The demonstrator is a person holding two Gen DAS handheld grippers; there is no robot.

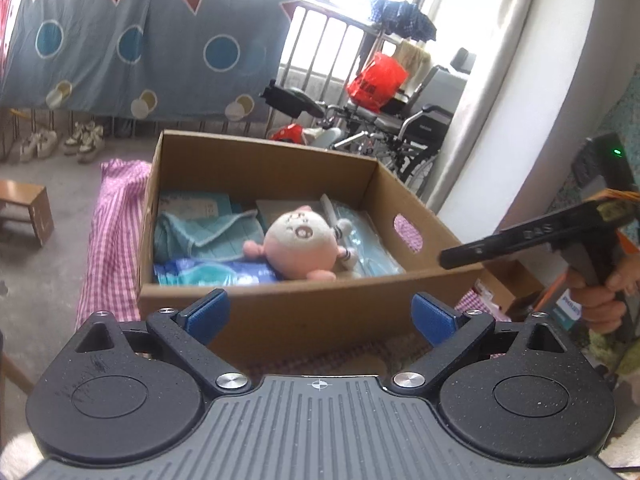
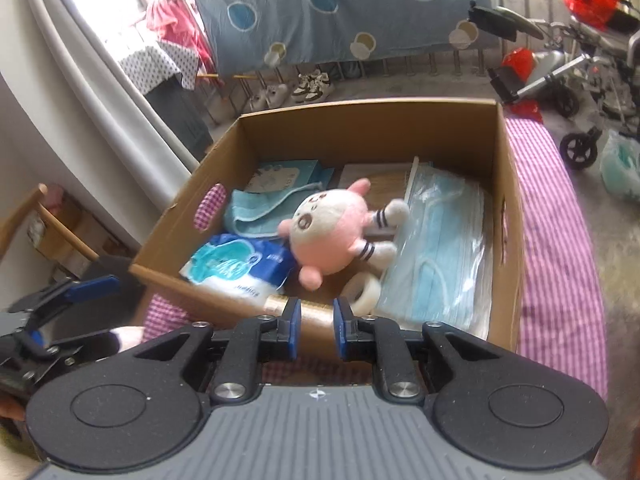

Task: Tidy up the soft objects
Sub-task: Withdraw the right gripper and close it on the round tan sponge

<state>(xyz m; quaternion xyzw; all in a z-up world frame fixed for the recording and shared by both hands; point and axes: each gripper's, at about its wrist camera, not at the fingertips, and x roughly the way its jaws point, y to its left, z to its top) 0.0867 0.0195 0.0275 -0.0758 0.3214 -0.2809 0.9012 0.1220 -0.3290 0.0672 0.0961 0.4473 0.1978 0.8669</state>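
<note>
soft things packed in an open cardboard box (image 2: 510, 216)

a round pink-and-white plush toy (image 2: 330, 232) lies on its side in the middle, striped limbs splayed, across a folded teal towel (image 2: 256, 214); a blue-and-white soft pack (image 2: 240, 268) lies at its near side, and bagged blue face masks (image 2: 440, 248) beside it.

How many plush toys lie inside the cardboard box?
1: the pink plush toy lies mid-box, between the teal towel and the face masks. Others could be hidden underneath.

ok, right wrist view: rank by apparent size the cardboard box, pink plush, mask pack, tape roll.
1. cardboard box
2. mask pack
3. pink plush
4. tape roll

Mask pack and plush look close in size; order unsure.
</note>
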